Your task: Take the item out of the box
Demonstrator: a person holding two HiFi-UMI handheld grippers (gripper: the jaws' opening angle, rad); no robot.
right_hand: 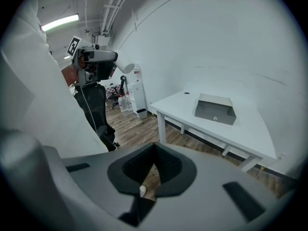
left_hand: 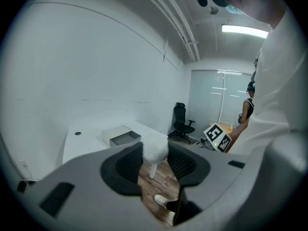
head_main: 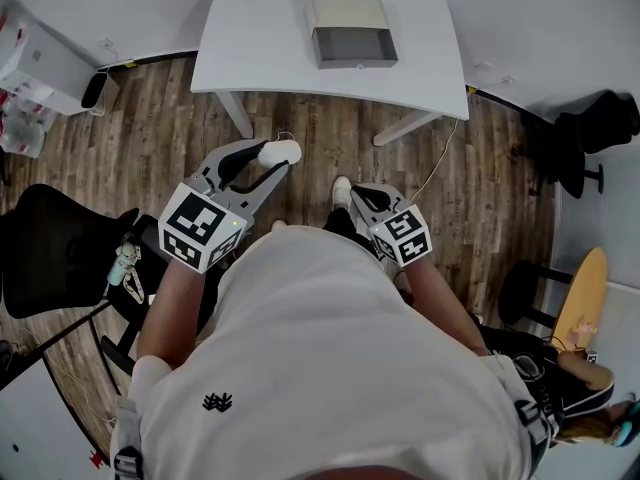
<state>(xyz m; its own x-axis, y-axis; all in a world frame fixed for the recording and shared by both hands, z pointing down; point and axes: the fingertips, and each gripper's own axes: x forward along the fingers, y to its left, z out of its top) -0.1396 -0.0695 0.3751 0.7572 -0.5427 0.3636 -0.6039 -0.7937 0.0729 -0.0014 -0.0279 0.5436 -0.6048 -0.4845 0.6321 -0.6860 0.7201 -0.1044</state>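
White fluffy ball [head_main: 280, 152] is clamped in my left gripper [left_hand: 155, 153], while my right gripper [right_hand: 154, 150] is closed on nothing.

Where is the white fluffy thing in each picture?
Head view: the white fluffy thing is left of centre, at the left gripper tip.
Left gripper view: centre, squeezed between the fingers.
Right gripper view: upper left, small, on the left gripper's tip.
Shared landmark: the open box on the white table.
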